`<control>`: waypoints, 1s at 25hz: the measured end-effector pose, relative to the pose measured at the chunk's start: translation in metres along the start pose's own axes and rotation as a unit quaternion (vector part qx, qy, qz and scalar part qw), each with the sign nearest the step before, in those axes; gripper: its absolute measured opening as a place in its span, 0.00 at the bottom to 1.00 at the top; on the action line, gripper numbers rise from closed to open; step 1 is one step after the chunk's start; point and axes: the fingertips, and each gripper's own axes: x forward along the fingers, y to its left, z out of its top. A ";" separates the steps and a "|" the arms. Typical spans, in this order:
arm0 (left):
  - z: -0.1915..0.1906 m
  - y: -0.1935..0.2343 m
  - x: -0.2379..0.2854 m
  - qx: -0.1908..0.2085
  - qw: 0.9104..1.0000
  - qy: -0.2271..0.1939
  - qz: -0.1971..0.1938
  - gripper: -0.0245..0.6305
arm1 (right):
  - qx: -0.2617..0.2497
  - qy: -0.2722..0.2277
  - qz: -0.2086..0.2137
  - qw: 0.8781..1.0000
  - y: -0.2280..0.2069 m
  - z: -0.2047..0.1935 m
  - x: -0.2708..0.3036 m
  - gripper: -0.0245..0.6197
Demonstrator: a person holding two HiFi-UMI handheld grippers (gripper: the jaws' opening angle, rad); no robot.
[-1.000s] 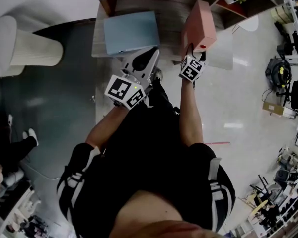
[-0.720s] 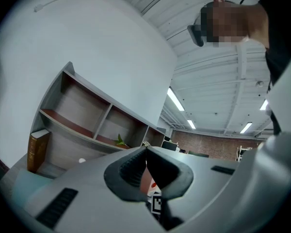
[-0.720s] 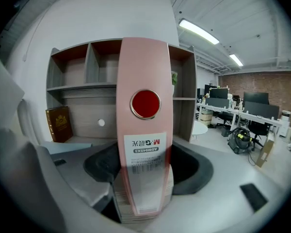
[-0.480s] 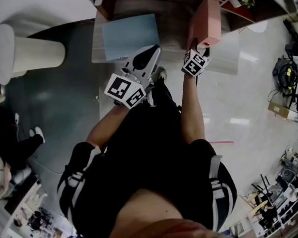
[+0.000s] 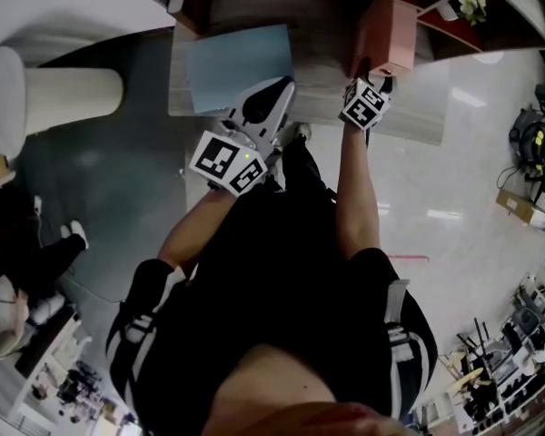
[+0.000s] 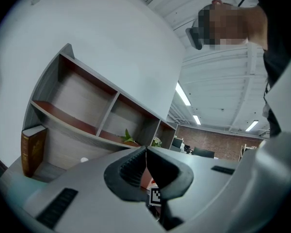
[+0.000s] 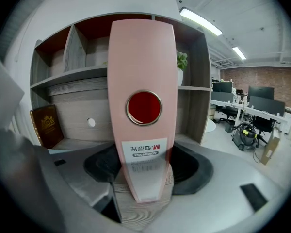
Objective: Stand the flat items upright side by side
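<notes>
A pink binder (image 5: 388, 36) stands upright on the wooden shelf board (image 5: 322, 80). In the right gripper view its spine (image 7: 143, 106) faces me, with a red round hole and a white label. My right gripper (image 5: 367, 73) (image 7: 143, 171) is shut on the lower end of the spine, a pad on each side. A light blue folder (image 5: 239, 65) lies flat on the board to the left. My left gripper (image 5: 280, 89) (image 6: 146, 153) hovers by the folder's near right corner, shut and empty.
A brown book (image 7: 47, 125) (image 6: 31, 148) stands upright in the shelf's lower left bay. A potted plant (image 7: 182, 62) sits in a right-hand bay. A white ribbed cylinder (image 5: 68, 94) stands on the floor at the left.
Both grippers have moved forward toward the shelf. The pink binder has travelled with the right gripper, further over the board. The blue folder has stayed flat.
</notes>
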 end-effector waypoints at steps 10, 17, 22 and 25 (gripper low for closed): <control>-0.006 0.013 0.000 -0.011 1.000 0.005 0.019 0.07 | -0.006 0.014 0.010 1.000 0.006 0.002 0.019 0.51; -0.005 0.018 -0.012 -0.010 1.000 0.005 0.028 0.07 | -0.008 0.015 0.010 1.000 0.010 0.007 0.025 0.51; -0.006 0.019 -0.023 -0.013 0.999 0.002 0.035 0.07 | -0.008 0.005 0.015 1.000 0.009 0.007 0.029 0.51; -0.007 0.019 -0.031 -0.012 0.999 -0.002 0.043 0.07 | -0.001 0.015 0.024 1.000 0.009 0.005 0.028 0.54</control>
